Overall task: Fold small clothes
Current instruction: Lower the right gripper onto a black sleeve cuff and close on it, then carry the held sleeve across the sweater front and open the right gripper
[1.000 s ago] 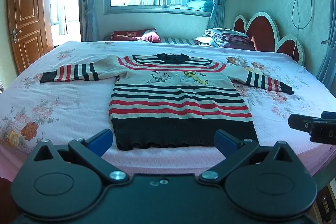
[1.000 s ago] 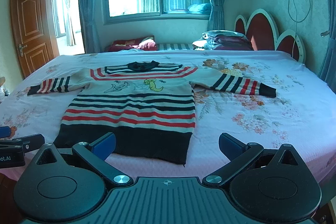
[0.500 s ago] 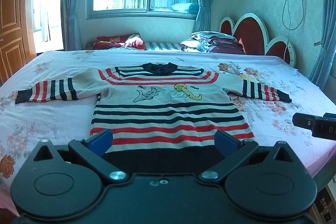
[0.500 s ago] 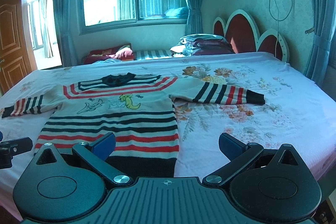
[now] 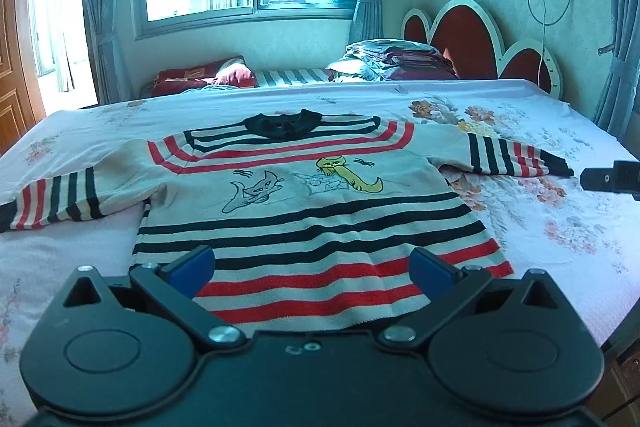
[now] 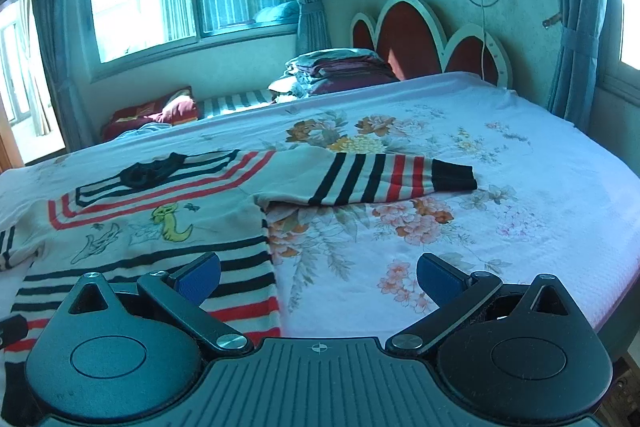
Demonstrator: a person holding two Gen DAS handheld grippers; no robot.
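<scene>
The sweater (image 5: pixel 308 203) is lying flat and face up on the bed (image 5: pixel 560 227), collar pointing away toward the window, both sleeves spreading out sideways. Left of the sweater's body, the left sleeve (image 5: pixel 52 197) is resting on the sheet, cuff at the frame edge. The left gripper (image 5: pixel 312 265) is hovering over the sweater's lower stripes, jaws standing wide apart and gripping nothing. Right of the sweater's body, the right sleeve (image 6: pixel 384 181) is stretching across the flower print. The right gripper (image 6: pixel 318 273) is hovering at the sweater's right side seam, also spread wide and empty, one finger over the stripes, the other over bare sheet.
</scene>
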